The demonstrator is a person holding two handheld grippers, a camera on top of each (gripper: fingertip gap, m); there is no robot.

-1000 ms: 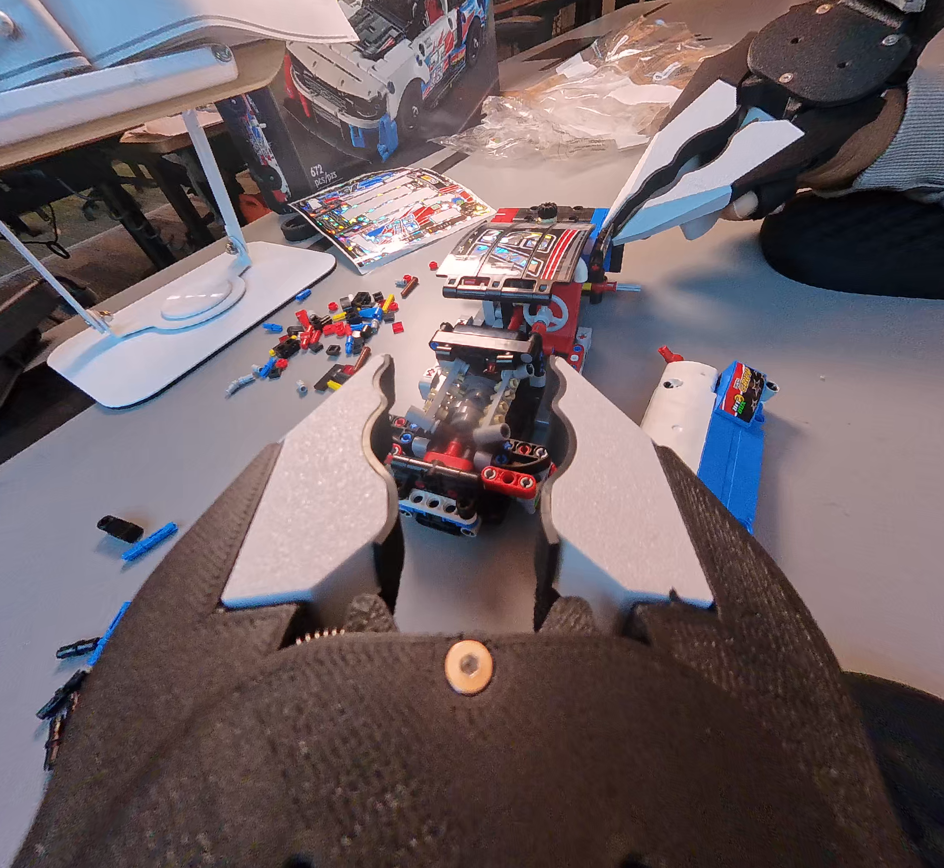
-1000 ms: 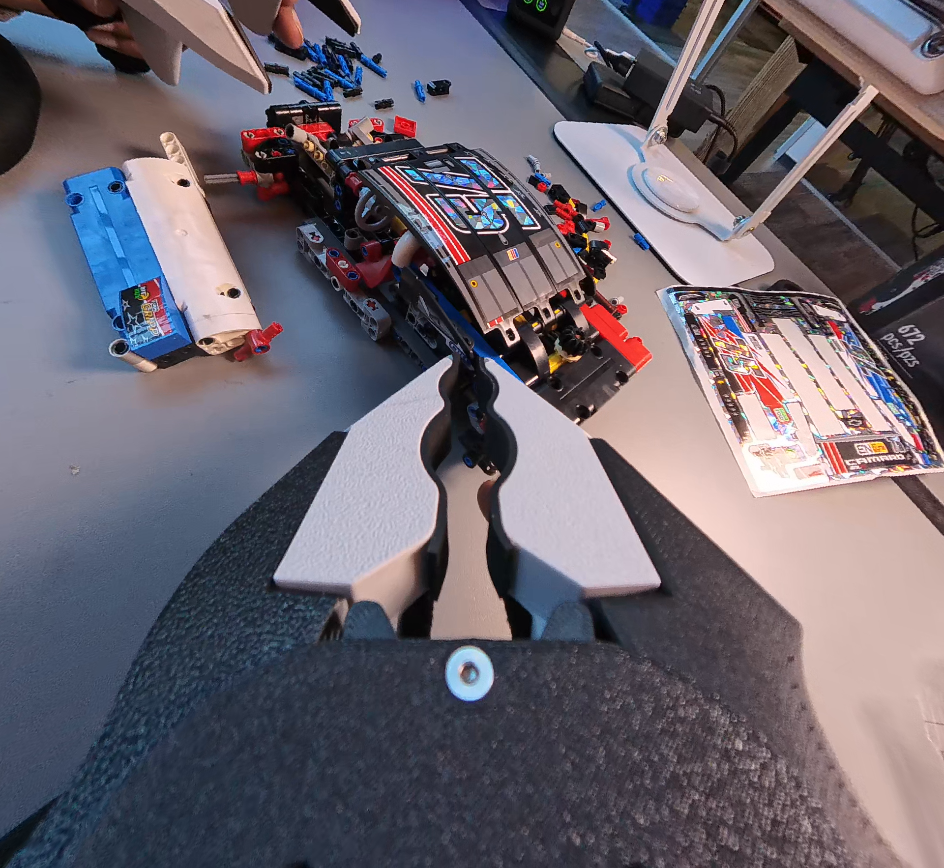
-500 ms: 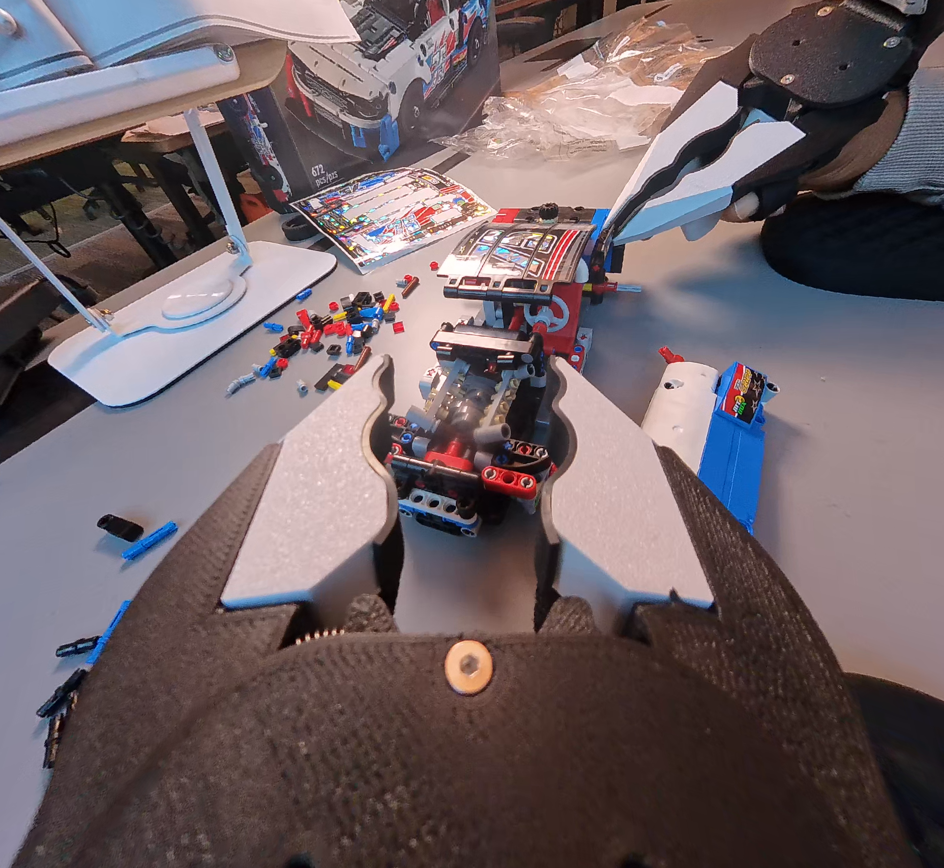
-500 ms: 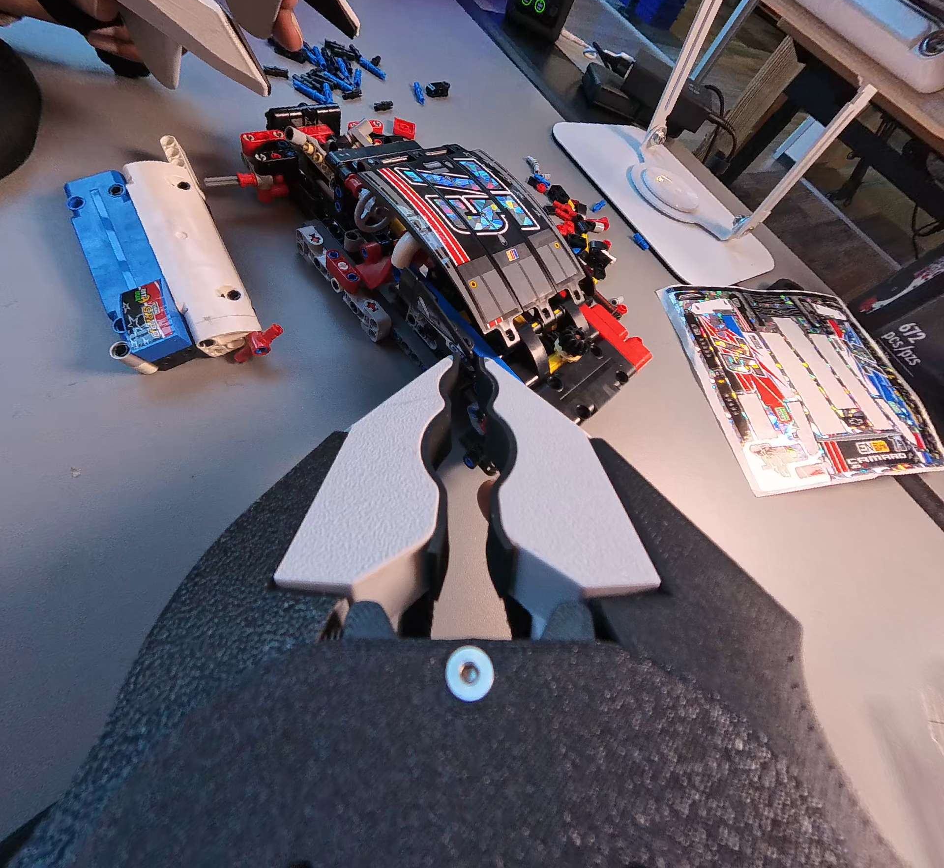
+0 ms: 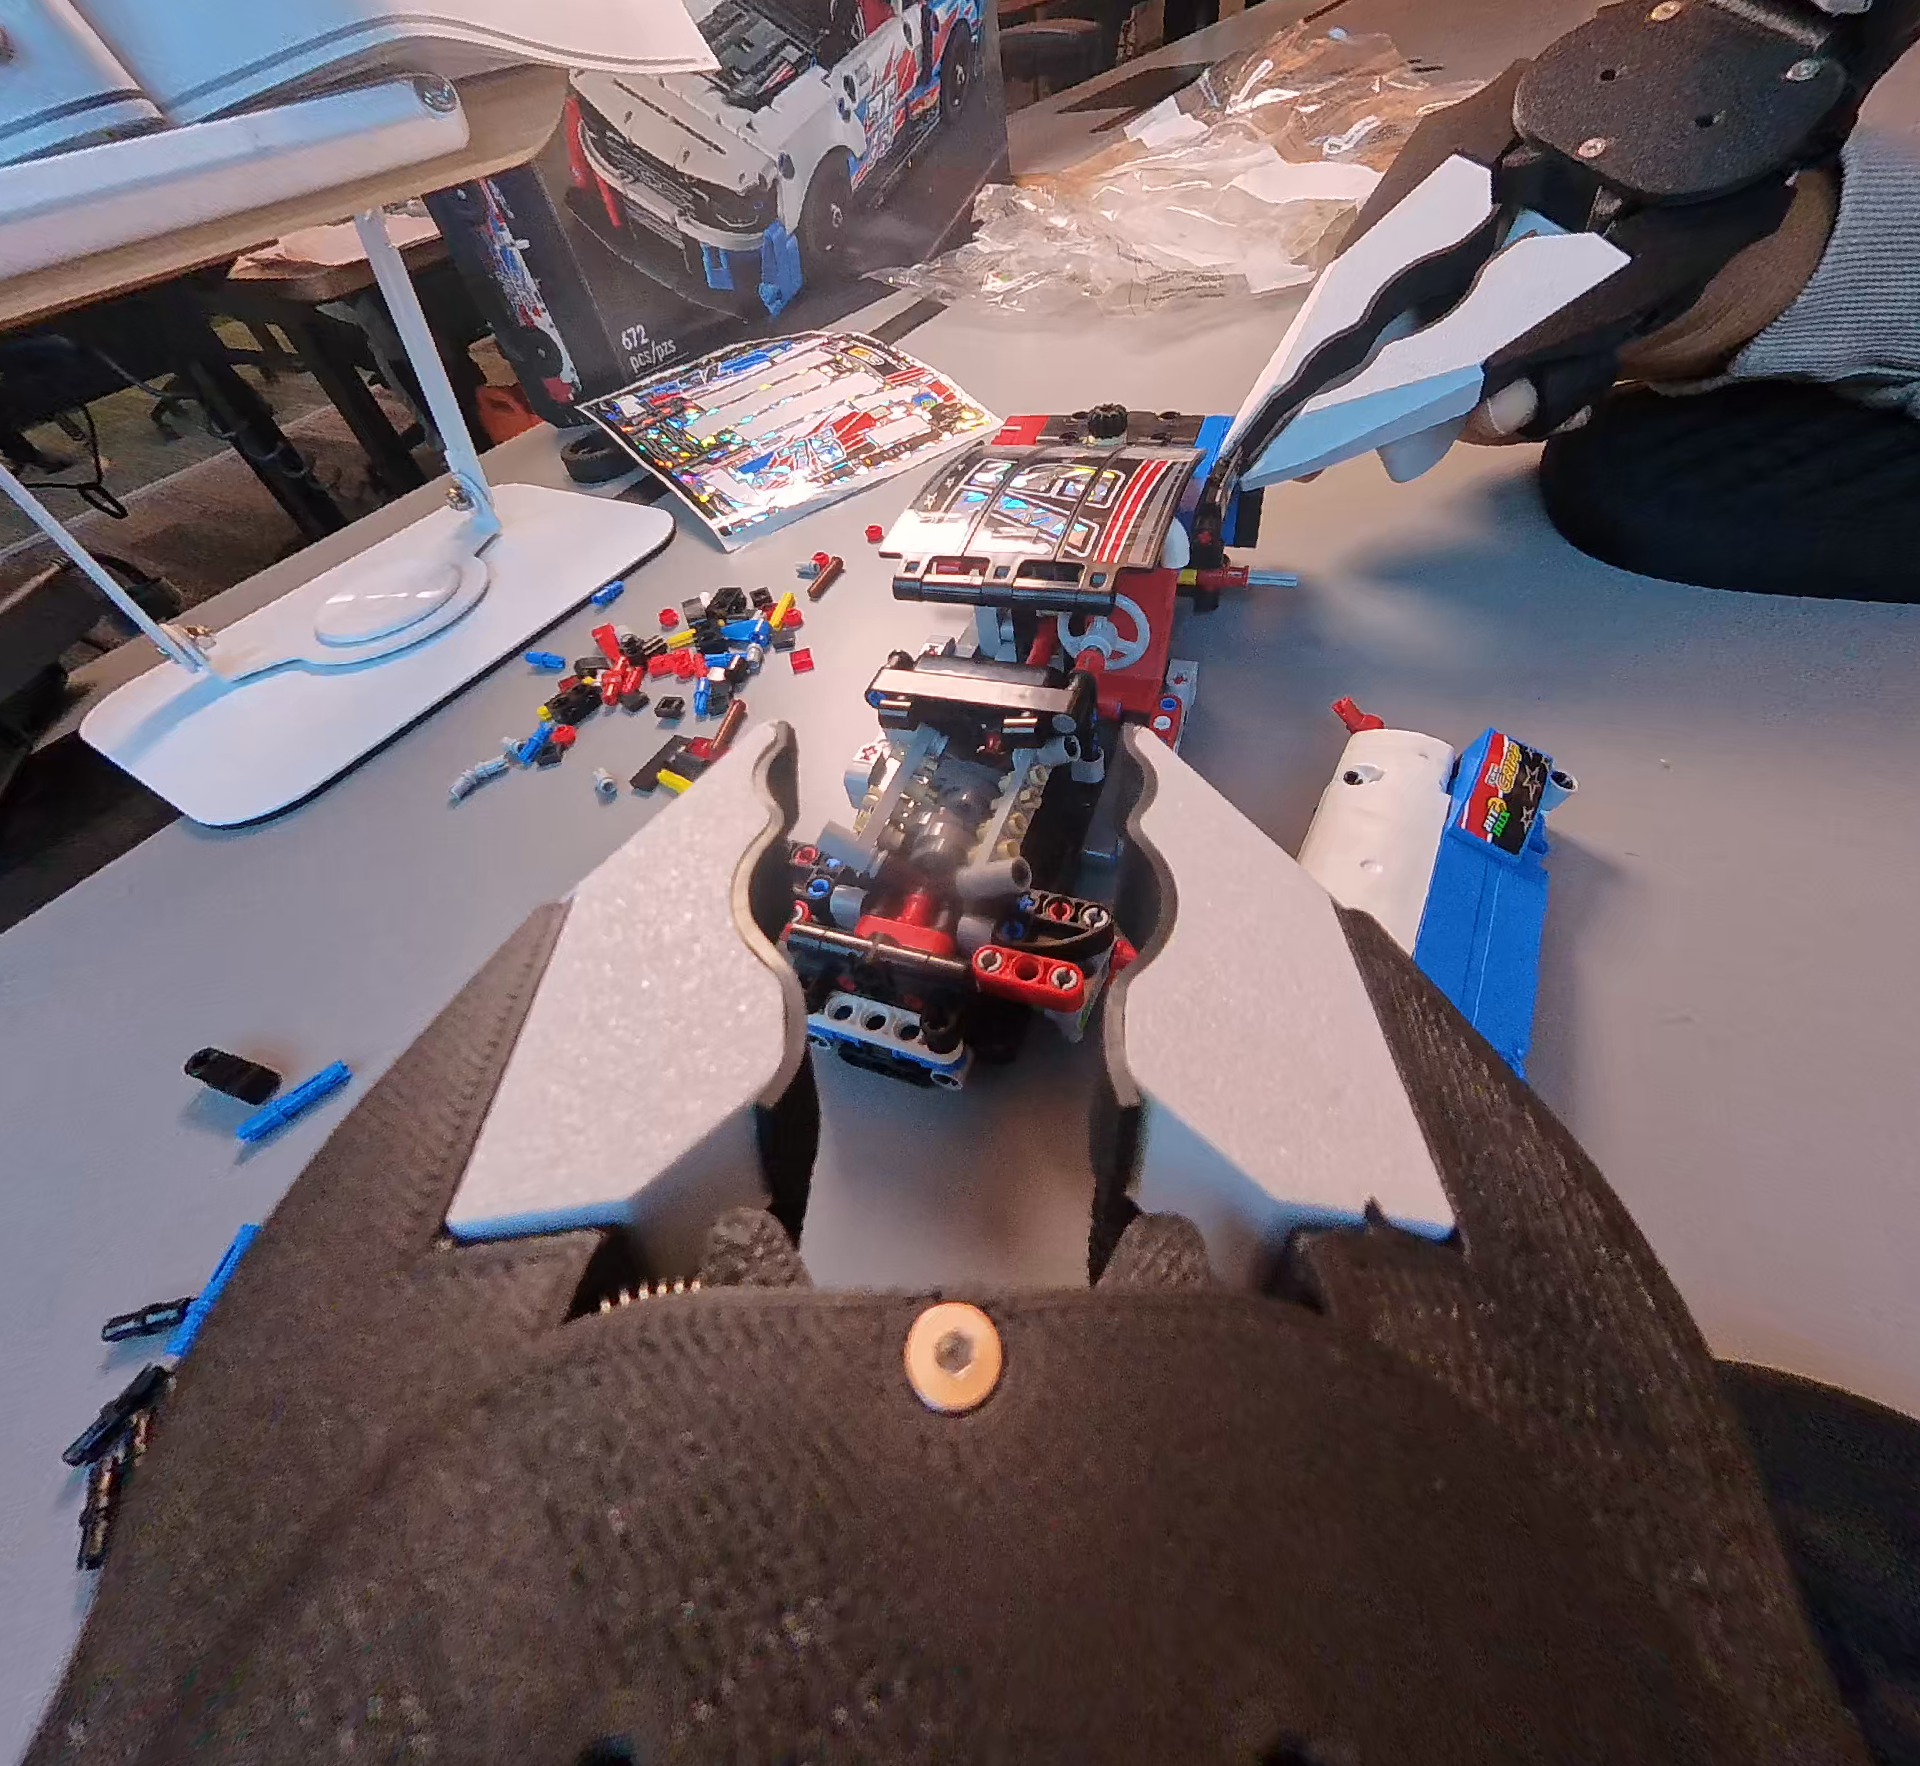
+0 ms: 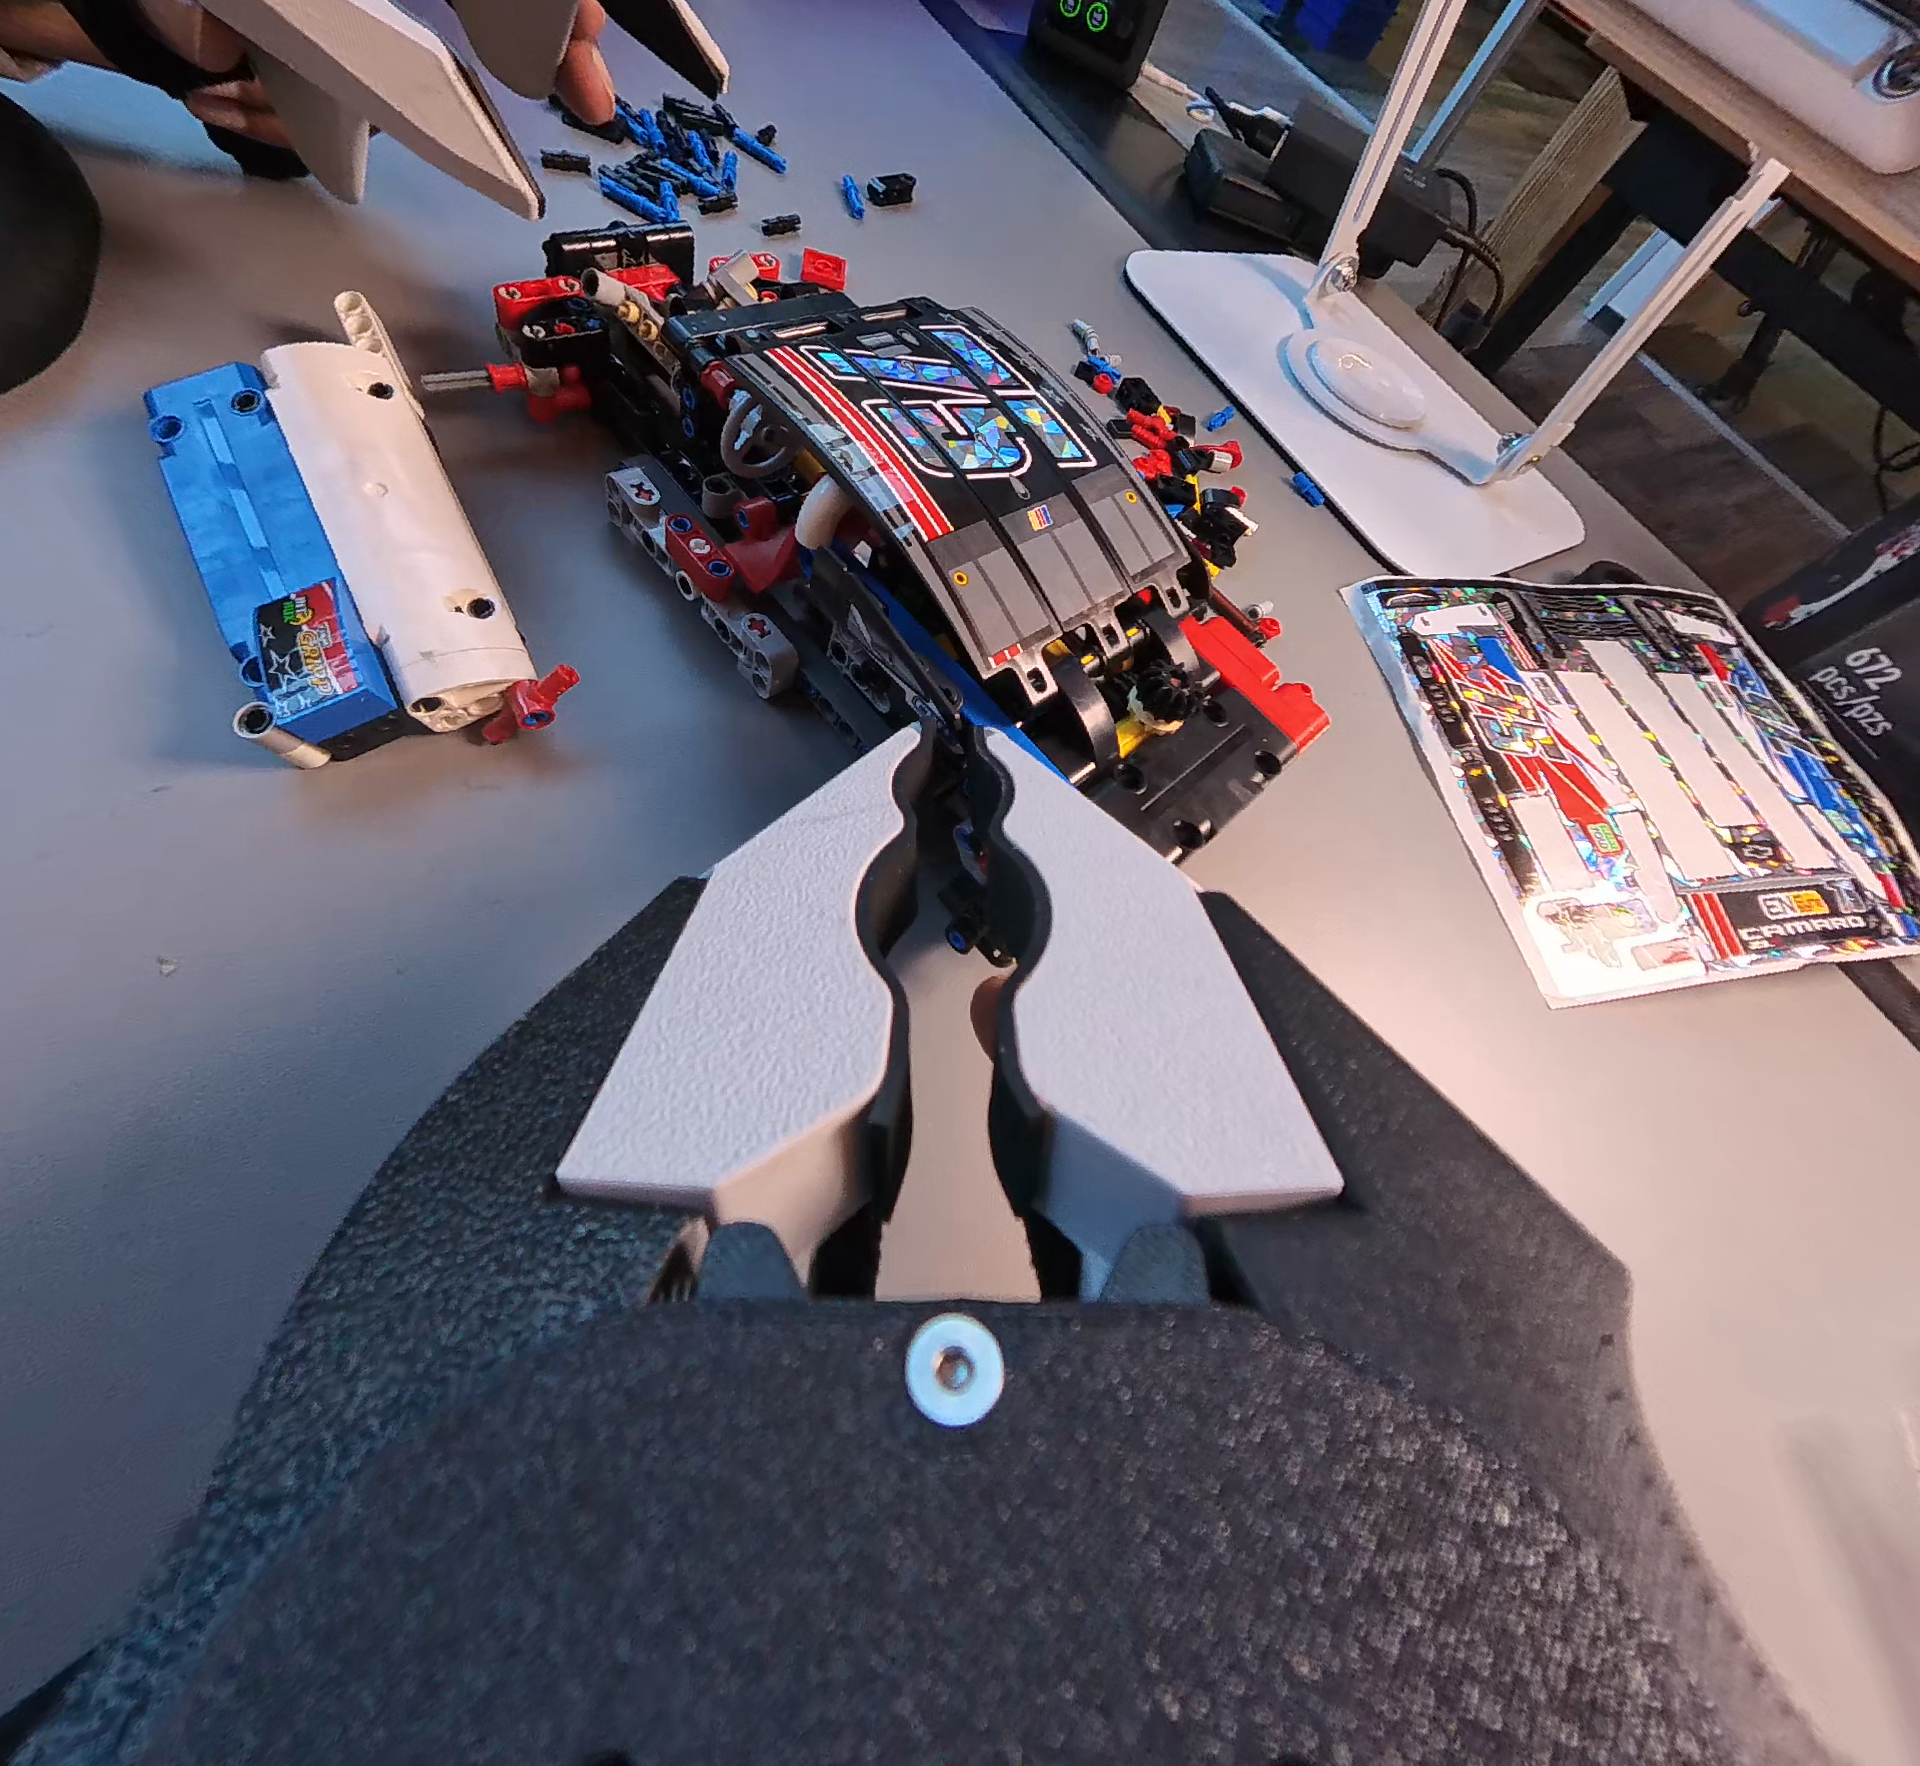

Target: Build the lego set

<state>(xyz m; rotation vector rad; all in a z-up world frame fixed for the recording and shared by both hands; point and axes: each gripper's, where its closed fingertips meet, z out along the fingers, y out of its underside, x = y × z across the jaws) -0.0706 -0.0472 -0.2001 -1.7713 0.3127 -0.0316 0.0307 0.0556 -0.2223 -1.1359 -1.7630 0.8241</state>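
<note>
Grey fingers, left gripper (image 5: 961,843): we have the jaws spread apart, one either side of the car's (image 5: 977,843) open end, the frame sitting between them; whether the pads touch it we cannot tell.
Right gripper (image 6: 956,771): its jaws are nearly together, pinched on a thin dark edge at the car's (image 6: 904,511) other end, low beside the black roof panel (image 6: 966,459).
Where the car is: flat on the grey table (image 5: 1714,740), lengthways between our two tools.
Side panel (image 6: 343,532): the blue and white piece lies just beside the car, not yet attached.
Step in hand, as we judge it: steadying the car from both ends, likely to fit a further part.
Doing it well: we should keep the left jaws square to the frame and squeeze gently, since the exposed beams and pins look easy to pop; the right pinch should not twist.
Loose bits (image 5: 675,667): small red, blue and black pieces on the table beyond the left finger.
Left view only: the set's box (image 5: 790,116) and clear bags (image 5: 1174,199) at the far edge.
Right view only: the roof's full top, the blue pins (image 6: 675,158) behind the left tool, and a small dark device with green lights (image 6: 1101,2).
Both views: the sticker sheet (image 6: 1642,781) and white stand (image 5: 343,636).
</note>
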